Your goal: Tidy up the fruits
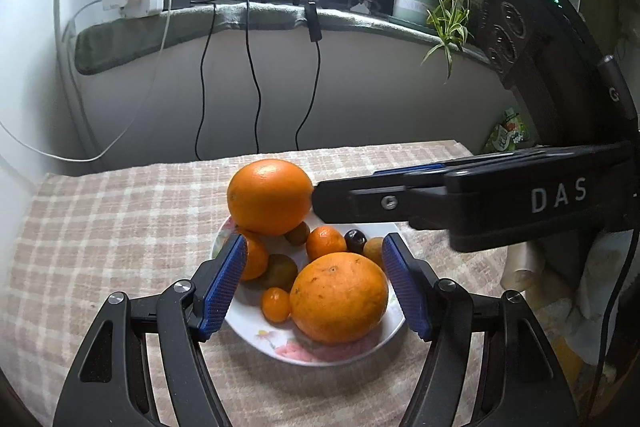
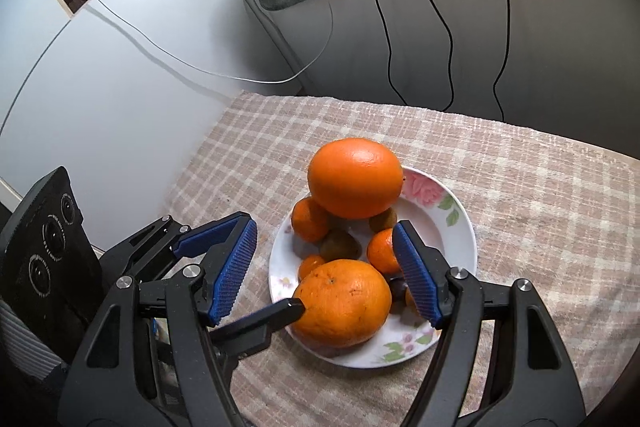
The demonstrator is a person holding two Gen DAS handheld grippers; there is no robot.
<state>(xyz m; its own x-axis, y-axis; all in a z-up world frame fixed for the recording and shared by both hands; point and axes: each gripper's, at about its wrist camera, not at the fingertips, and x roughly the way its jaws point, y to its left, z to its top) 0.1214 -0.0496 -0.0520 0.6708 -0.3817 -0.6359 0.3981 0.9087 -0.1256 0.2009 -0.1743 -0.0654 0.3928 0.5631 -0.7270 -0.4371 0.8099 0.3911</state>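
Orange fruit crowded the flowered plate (image 1: 280, 347) on the checked cloth (image 1: 100, 227) in the left wrist view, where the left gripper (image 1: 314, 277) hung spread wide over the near big orange (image 1: 339, 297), likely lining up a grasp, while the right gripper reached in sideways beside the far big orange (image 1: 270, 197). From the right wrist view, the right gripper (image 2: 325, 267) also stood apart and empty above the plate, with small tangerines (image 2: 310, 219) packed between.
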